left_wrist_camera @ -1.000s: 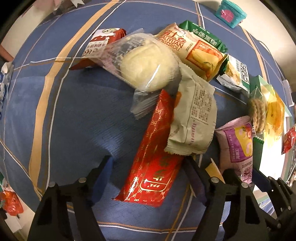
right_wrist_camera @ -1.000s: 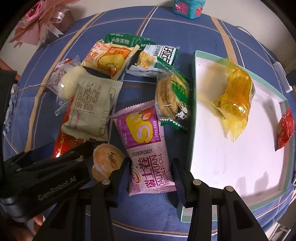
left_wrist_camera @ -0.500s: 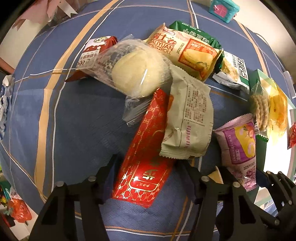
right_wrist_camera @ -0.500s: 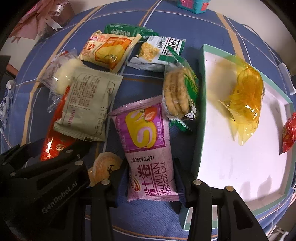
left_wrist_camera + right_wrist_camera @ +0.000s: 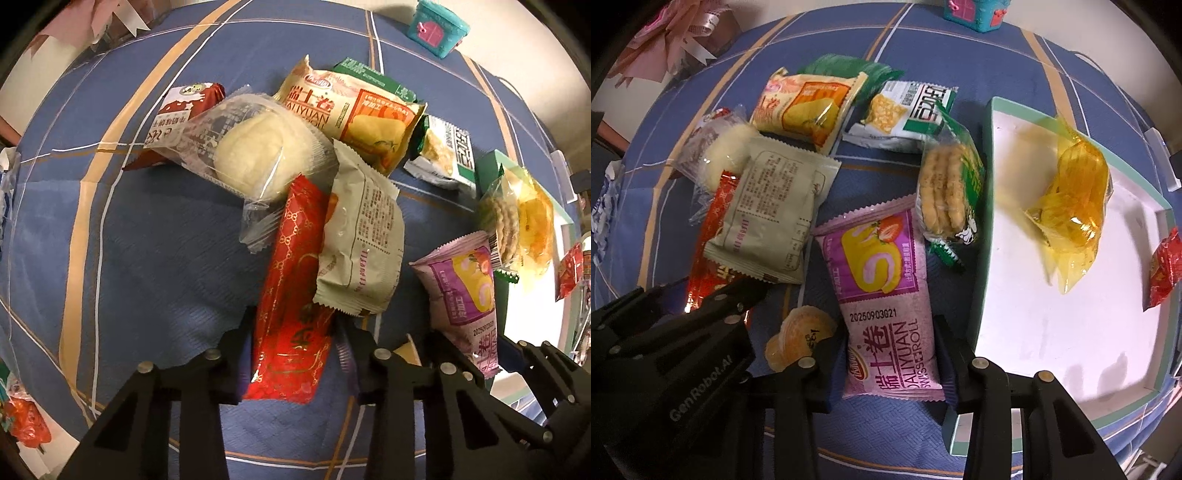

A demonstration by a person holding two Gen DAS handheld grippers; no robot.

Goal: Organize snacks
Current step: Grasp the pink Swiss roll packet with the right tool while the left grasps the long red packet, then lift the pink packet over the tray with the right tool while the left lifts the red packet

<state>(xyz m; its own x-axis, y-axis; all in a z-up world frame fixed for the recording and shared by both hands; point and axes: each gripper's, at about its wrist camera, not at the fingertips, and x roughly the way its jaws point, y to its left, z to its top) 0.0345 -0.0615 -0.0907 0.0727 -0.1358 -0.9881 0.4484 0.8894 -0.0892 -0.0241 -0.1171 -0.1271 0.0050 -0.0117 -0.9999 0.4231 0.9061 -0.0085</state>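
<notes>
— Both grippers are sitting further in than a second ago: left gripper jaws narrowed onto the red packet, right gripper advanced along the purple packet. Count?

— Loose on the blue cloth: one red packet, one grey-white packet, one clear-wrapped bun, one red-and-white packet, one orange Swiss roll packet, one dark green packet, one white-and-green packet, one biscuit pack, one purple packet, one small orange pastry. In the white tray: one yellow bag, one small red packet.

— Legible writing?

— Purple: "DALIYUAN SWISS ROLL", "20250903G21". Left gripper body: "GenRobot.AI".

— Tool state?

— Left jaws are pressing the red packet's near end on both sides — clenched on it. Right jaws are standing apart, flanking the purple packet's near end, which is lying flat beside the tray; whether they are touching it, cannot tell.
</notes>
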